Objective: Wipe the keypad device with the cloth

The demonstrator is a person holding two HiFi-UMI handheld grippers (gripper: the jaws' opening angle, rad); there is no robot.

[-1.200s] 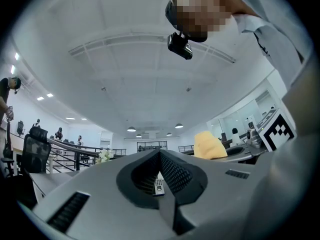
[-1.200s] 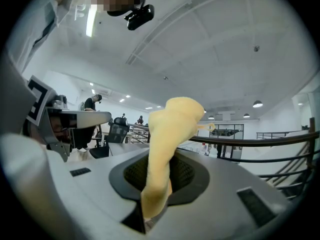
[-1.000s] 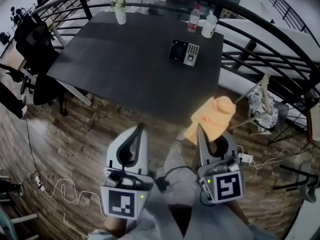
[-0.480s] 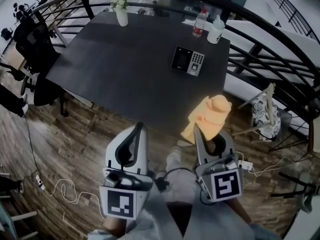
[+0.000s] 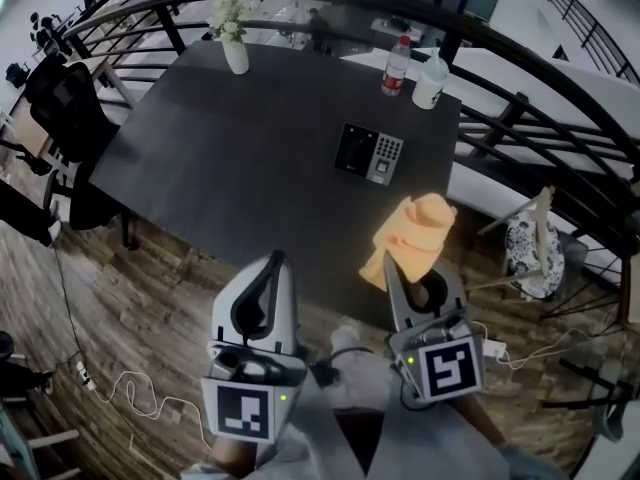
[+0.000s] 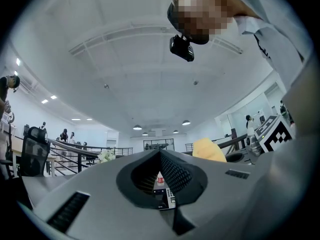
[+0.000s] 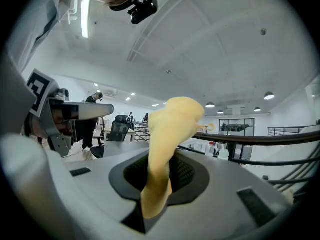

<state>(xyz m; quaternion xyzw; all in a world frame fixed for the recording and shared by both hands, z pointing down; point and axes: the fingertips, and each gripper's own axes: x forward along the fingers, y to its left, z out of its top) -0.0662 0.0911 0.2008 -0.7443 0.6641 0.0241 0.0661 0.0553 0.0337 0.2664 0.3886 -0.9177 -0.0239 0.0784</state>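
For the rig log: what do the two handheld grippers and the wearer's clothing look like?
Both the left gripper and right gripper are pale grey and tapering, with black ribbed pads. Each carries a cube with a black-and-white square marker beside a small green light. The clothing is light grey.

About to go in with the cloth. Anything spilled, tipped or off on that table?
Nothing stands out. The keypad device lies flat on the table; the vase, the water bottle and the white bottle stand upright, no spill visible. The cloth is pinched in the right gripper; the left gripper is shut and empty.
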